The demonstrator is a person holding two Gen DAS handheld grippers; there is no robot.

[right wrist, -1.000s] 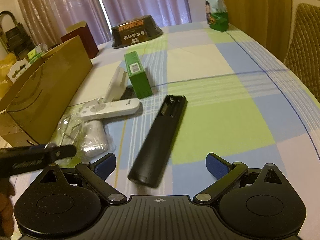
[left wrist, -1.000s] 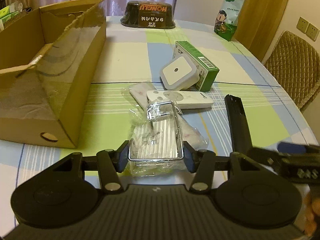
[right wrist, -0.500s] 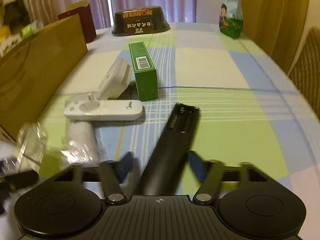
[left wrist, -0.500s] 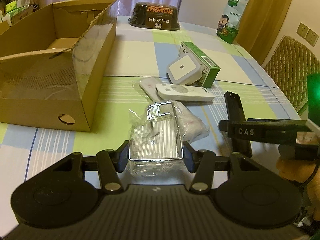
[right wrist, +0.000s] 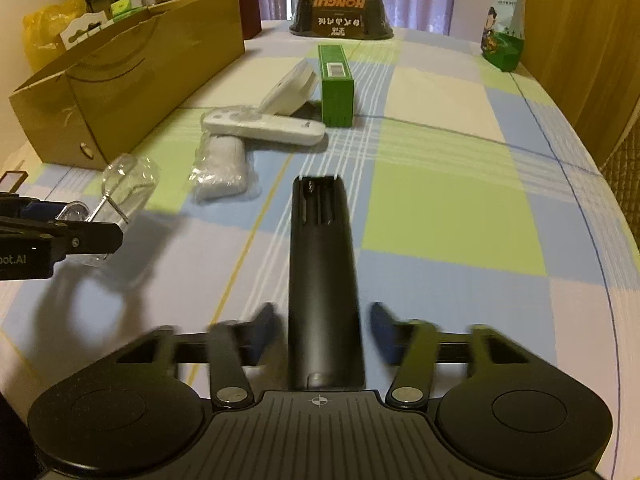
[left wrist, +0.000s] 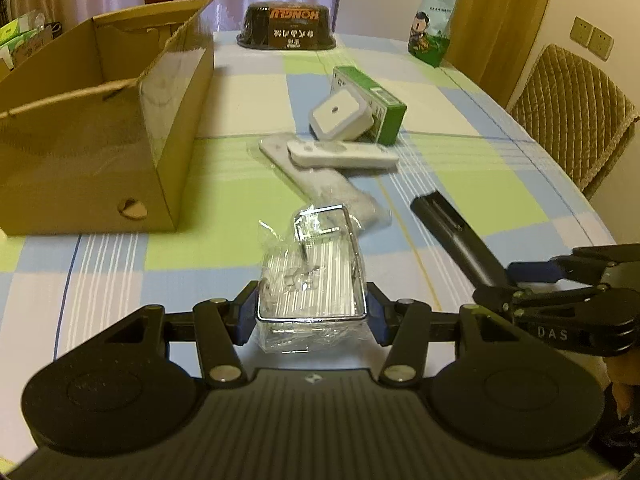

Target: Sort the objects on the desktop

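A: Start at the jaws. What has the left gripper [left wrist: 311, 314] got?

B: Its jaws are clamped on the chrome wire rack wrapped in clear plastic [left wrist: 310, 276], one blue pad on each side. Half a second ago the rack sat in the same grip, but now it rides above the checked tablecloth of the counter [left wrist: 472, 184] and casts a shadow there in the right wrist view.

A: And the right gripper [right wrist: 323, 330]?

B: Its jaws straddle the long black remote control [right wrist: 322, 280], narrowed since a second ago, when they stood wide. The pads are blurred; whether they touch the remote I cannot tell. The remote runs straight out between the fingers, its far end over the cloth.

A: Further out?

B: Beyond the rack lies a grey remote in a plastic sleeve [left wrist: 336, 192], and the slim white remote control [left wrist: 342, 154] rests across its far end. Behind that, the white square plug-in night light [left wrist: 340, 116] leans on the green and white carton [left wrist: 372, 100].

A: The box?

B: The open brown cardboard box [left wrist: 92, 136] stands on the left of the counter, nearer the left camera than a second ago. At the far edge sit a black oval tub with orange lettering [left wrist: 286, 26] and a green and white snack bag [left wrist: 434, 12]. A quilted tan chair [left wrist: 572, 120] stands on the right.
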